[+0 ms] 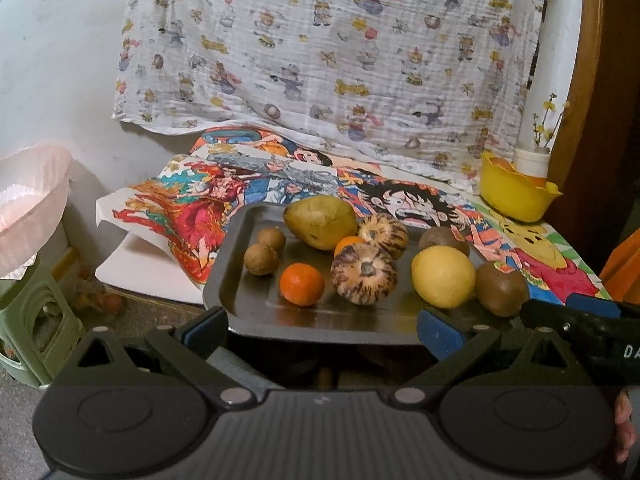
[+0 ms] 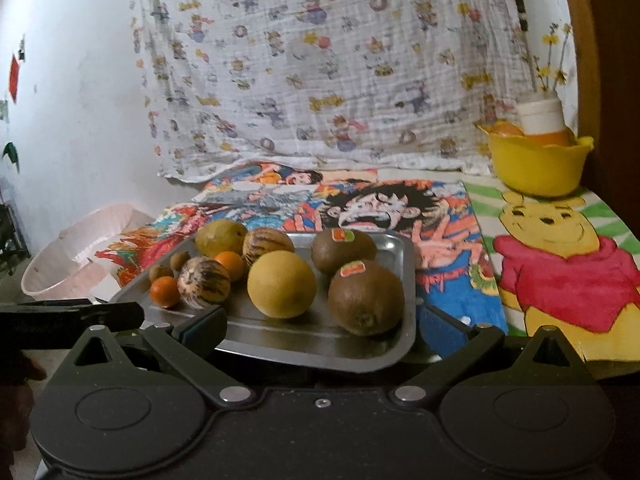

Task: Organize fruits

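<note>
A metal tray [image 1: 256, 308] [image 2: 280, 340] sits on the table's front edge and holds fruit: a lemon [image 1: 442, 277] [image 2: 281, 284], two kiwis [image 1: 500, 288] [image 2: 365, 298], two striped melons [image 1: 363, 274] [image 2: 204, 282], small oranges [image 1: 302, 284] [image 2: 165, 291], a mango [image 1: 320, 221] [image 2: 221, 236] and two small brown fruits [image 1: 261, 259]. My left gripper [image 1: 322, 330] is open and empty just before the tray's near rim. My right gripper [image 2: 320, 330] is open and empty at the tray's near right corner. A yellow bowl [image 1: 514, 194] [image 2: 536, 166] holding orange fruit stands at the back right.
A cartoon-print cloth [image 2: 560, 264] covers the table. A patterned sheet [image 1: 328, 48] hangs behind. A white vase [image 2: 540, 114] with yellow flowers stands behind the bowl. A pink basket [image 1: 28, 200] [image 2: 76, 256] rests on a green stool [image 1: 36, 320] at the left.
</note>
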The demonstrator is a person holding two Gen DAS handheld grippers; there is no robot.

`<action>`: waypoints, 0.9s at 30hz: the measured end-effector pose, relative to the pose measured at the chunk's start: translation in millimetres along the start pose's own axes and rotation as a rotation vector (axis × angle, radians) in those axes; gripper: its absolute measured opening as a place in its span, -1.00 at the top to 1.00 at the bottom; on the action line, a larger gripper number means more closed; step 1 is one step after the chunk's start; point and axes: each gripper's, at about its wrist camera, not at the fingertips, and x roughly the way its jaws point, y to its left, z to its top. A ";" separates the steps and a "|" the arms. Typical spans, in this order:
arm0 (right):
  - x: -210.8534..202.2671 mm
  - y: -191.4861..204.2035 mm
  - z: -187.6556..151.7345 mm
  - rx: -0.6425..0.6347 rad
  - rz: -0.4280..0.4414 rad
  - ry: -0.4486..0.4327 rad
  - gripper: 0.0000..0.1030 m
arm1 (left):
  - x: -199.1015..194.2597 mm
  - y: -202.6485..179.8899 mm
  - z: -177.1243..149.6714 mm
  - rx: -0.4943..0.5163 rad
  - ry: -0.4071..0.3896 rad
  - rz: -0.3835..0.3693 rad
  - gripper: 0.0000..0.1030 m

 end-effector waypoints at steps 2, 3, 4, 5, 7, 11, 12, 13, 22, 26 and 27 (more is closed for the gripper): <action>0.1 -0.1 -1.7 0.001 0.002 0.004 -0.99 | 0.7 1.8 -2.1 -0.006 0.010 -0.003 -0.99; 0.1 -0.2 -2.2 0.002 0.001 0.005 -0.99 | 1.3 2.7 -2.8 -0.011 0.016 -0.004 -0.99; -0.2 0.2 -3.1 0.003 -0.001 0.004 -0.99 | 1.6 3.8 -3.5 -0.016 0.020 -0.006 -0.99; 0.1 1.3 -3.6 0.000 -0.002 0.008 -0.99 | 1.7 4.7 -4.1 -0.020 0.023 -0.007 -0.99; 0.2 1.5 -3.5 -0.008 -0.003 0.014 -0.99 | 1.9 6.6 -5.1 -0.025 0.027 -0.009 -0.99; 1.0 4.4 -4.1 -0.018 0.004 0.018 -0.99 | 3.1 10.1 -6.5 -0.033 0.039 -0.006 -0.99; 1.3 5.2 -4.3 -0.021 0.008 0.021 -0.99 | 4.1 9.9 -6.6 -0.034 0.042 -0.004 -0.99; 2.2 6.4 -4.3 -0.023 0.010 0.024 -0.99 | 4.7 10.5 -7.1 -0.034 0.046 -0.002 -0.99; 5.7 5.9 -4.5 -0.010 0.017 0.041 -0.99 | 5.6 10.8 -8.8 -0.030 0.061 -0.006 -0.99; 6.5 5.7 -5.0 -0.008 0.019 0.048 -0.99 | 6.6 10.9 -8.6 -0.031 0.065 -0.009 -0.99; 6.6 5.9 -4.9 -0.008 0.020 0.049 -0.99 | 6.8 10.9 -8.8 -0.031 0.065 -0.009 -0.99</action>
